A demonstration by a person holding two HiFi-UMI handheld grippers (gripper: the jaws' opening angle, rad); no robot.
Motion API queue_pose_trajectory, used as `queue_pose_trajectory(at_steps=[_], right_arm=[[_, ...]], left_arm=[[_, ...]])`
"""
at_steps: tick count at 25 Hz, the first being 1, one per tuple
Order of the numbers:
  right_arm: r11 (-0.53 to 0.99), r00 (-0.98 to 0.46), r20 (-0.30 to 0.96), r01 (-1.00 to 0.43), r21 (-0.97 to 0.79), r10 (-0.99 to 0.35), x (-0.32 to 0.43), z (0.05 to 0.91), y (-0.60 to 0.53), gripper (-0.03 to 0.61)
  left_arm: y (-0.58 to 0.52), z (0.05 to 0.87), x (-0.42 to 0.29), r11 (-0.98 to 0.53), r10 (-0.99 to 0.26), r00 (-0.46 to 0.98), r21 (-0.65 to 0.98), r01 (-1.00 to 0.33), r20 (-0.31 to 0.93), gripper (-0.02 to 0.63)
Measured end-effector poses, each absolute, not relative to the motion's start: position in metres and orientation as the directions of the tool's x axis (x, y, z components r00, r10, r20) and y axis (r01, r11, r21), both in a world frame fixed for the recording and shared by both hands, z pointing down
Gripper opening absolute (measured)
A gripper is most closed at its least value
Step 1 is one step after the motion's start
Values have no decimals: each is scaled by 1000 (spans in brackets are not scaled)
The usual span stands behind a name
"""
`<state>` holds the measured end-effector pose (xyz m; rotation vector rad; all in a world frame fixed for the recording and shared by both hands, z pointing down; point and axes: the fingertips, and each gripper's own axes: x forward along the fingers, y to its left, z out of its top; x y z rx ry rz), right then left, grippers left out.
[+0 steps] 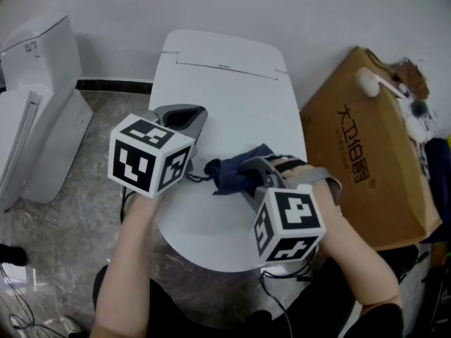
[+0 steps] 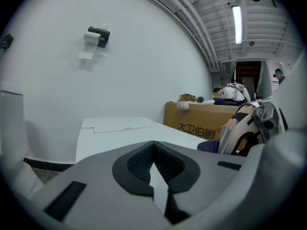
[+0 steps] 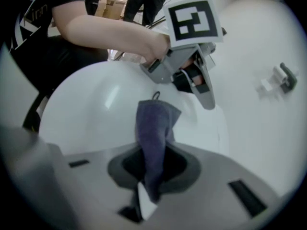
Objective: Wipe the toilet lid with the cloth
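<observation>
Cloth (image 1: 236,171) is clamped in the right gripper (image 3: 144,195) mid-frame on the toilet lid (image 1: 232,97), left gripper (image 2: 160,186) is closed on nothing; wiping is judged in hand, and a pressed sweep across bare lid is called for next.

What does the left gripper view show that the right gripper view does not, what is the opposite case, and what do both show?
Only the left gripper view: the cardboard box behind the toilet, a ceiling lamp, and the left gripper with its tongs together on nothing. Only the right gripper view: the right gripper with its tongs shut on the dark blue cloth, and the person's left forearm. Both: the white toilet lid and the paper holder on the wall.
</observation>
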<state>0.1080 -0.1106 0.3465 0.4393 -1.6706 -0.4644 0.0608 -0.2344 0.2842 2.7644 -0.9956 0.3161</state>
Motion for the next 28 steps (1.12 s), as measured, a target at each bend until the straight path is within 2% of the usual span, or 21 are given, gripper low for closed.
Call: queue_pose_trajectory(at_steps=[16, 21, 28], right_arm=[[852, -156, 839, -50, 521, -522, 103, 346, -62, 66], [855, -149, 843, -47, 516, -517, 102, 347, -44, 66], [853, -195, 831, -79, 517, -521, 99, 328, -57, 66]], left_arm=[[-234, 283, 59, -752, -615, 748, 99, -652, 251, 12], [-231, 276, 54, -749, -630, 747, 86, -657, 214, 12], [-247, 277, -13, -665, -705, 688, 176, -726, 170, 12]])
